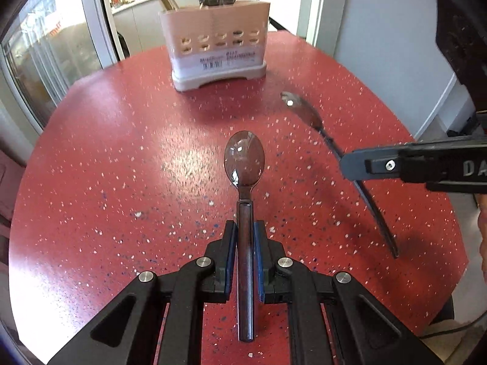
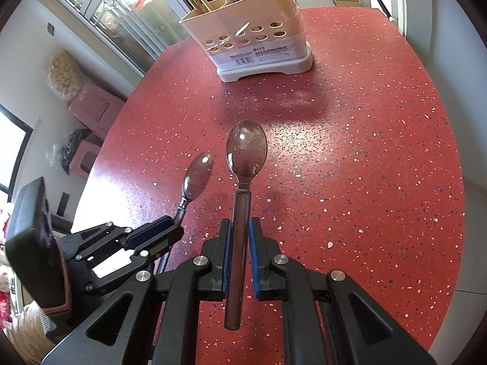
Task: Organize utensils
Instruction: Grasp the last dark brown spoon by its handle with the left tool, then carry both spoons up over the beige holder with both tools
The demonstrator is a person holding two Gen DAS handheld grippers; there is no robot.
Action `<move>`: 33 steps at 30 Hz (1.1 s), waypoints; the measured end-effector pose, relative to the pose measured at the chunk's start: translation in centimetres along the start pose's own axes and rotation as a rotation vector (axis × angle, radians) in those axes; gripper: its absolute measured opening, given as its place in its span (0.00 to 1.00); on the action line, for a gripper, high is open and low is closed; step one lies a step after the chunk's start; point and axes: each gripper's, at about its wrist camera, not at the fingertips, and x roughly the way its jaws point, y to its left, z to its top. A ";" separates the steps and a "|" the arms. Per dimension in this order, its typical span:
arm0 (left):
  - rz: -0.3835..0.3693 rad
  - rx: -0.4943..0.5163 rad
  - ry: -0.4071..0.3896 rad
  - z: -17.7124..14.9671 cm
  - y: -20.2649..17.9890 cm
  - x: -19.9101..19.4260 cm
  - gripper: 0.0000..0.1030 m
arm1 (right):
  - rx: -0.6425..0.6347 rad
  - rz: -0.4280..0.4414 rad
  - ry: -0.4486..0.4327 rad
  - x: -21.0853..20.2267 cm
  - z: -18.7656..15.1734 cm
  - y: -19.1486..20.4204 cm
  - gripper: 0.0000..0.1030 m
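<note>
Above the red speckled counter (image 1: 121,152), left claw (image 1: 245,231) is clamped on a brown spoon (image 1: 244,158) by its handle; right claw (image 2: 237,228) is likewise clamped on a second spoon (image 2: 246,147). Beige utensil caddy (image 1: 214,42) stands ahead at the counter's far side, well apart. To do it well: carry one spoon at a time, tip the bowl end upward, and lower the handle into a free compartment without clashing claws.

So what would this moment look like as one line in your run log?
left gripper: shut on spoon | right gripper: shut on second spoon | utensil holder: ahead on red table, partly filled
</note>
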 end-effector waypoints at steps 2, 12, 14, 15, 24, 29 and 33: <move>0.003 -0.001 -0.013 0.0 -0.2 -0.3 0.39 | 0.000 -0.002 0.000 0.0 -0.1 -0.1 0.12; 0.023 -0.010 -0.058 0.1 0.3 -1.3 0.39 | 0.006 -0.007 -0.008 -0.2 -0.2 -0.3 0.12; 0.029 -0.010 -0.066 0.1 0.3 -1.4 0.39 | 0.007 -0.006 -0.008 -0.2 -0.2 -0.4 0.12; 0.032 -0.011 -0.071 0.1 0.3 -1.4 0.39 | 0.008 -0.005 -0.009 -0.2 -0.2 -0.4 0.12; 0.030 -0.056 -0.105 0.7 1.6 -1.8 0.39 | 0.017 0.002 -0.013 -0.2 0.1 -0.8 0.12; 0.028 -0.074 -0.130 1.3 2.2 -2.2 0.39 | 0.011 0.014 -0.028 -0.7 0.5 -0.8 0.12; 0.026 -0.092 -0.149 2.0 2.7 -2.6 0.39 | 0.008 0.026 -0.037 -0.9 1.0 -0.8 0.12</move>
